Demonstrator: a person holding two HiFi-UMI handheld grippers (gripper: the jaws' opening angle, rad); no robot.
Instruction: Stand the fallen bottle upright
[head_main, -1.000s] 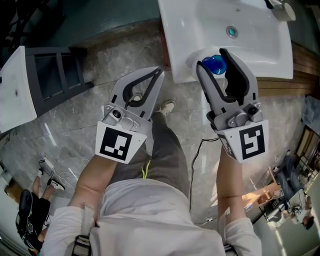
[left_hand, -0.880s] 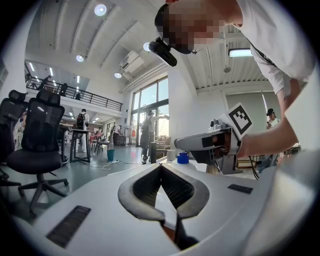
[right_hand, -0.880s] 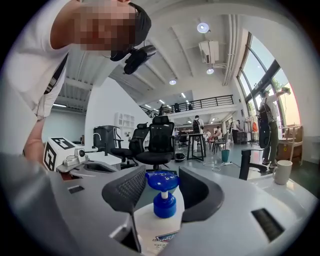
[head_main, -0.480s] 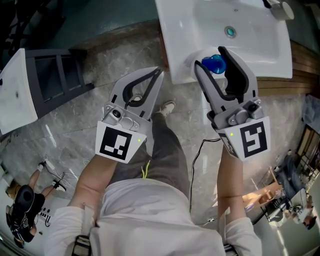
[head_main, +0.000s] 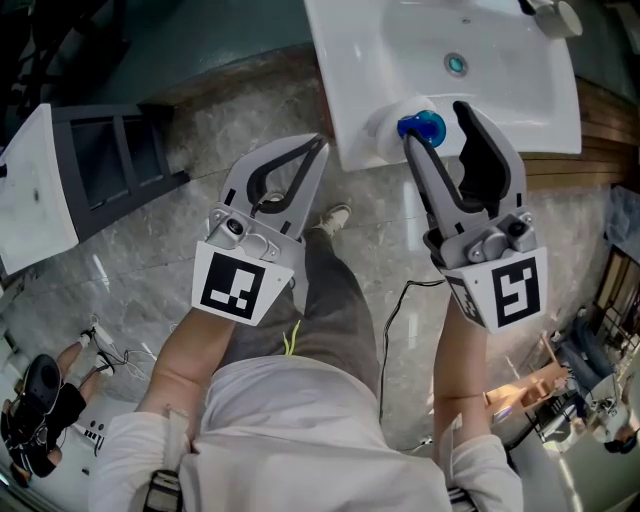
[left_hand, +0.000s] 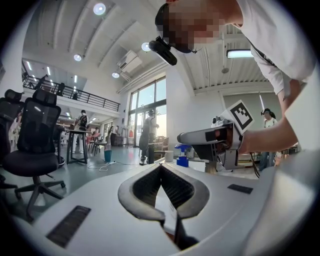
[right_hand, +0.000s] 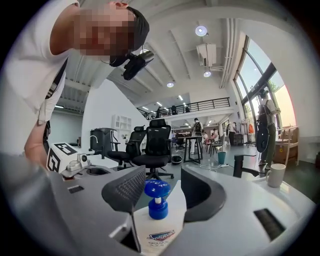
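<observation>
- Head view: grey marble floor (head_main: 200, 180) under you. A white washbasin (head_main: 520, 110) is ahead, with the drain (head_main: 455, 63) in its bowl. Wooden boards (head_main: 600, 130) lie to its right; a dark rack (head_main: 110, 160) and a white tabletop (head_main: 35, 190) are at left.
- Right gripper view: open hall with a mezzanine railing, tall windows and ceiling lamps. There are black office chairs (right_hand: 156, 145) and a mug (right_hand: 276, 175) at right.
- Around you: your shoe (head_main: 333, 213) and a black cable (head_main: 390, 330) on the floor between your arms; a person (head_main: 40, 410) at the lower left edge.
- Bottle (right_hand: 159, 227): white, blue pump cap (head_main: 420, 127), upright on the basin's front rim.
- Right gripper (head_main: 437, 125): jaws wide apart, one on either side of the bottle; the cap sits nearer the left finger.
- Left gripper (head_main: 318, 143): jaw tips together, empty, over the floor, well apart from the basin.
- Against the earlier frames: the bottle keeps its spot on the rim. Your right gripper has shifted slightly rightward, so the cap went from mid-gap toward the left finger. The left gripper is unchanged.
</observation>
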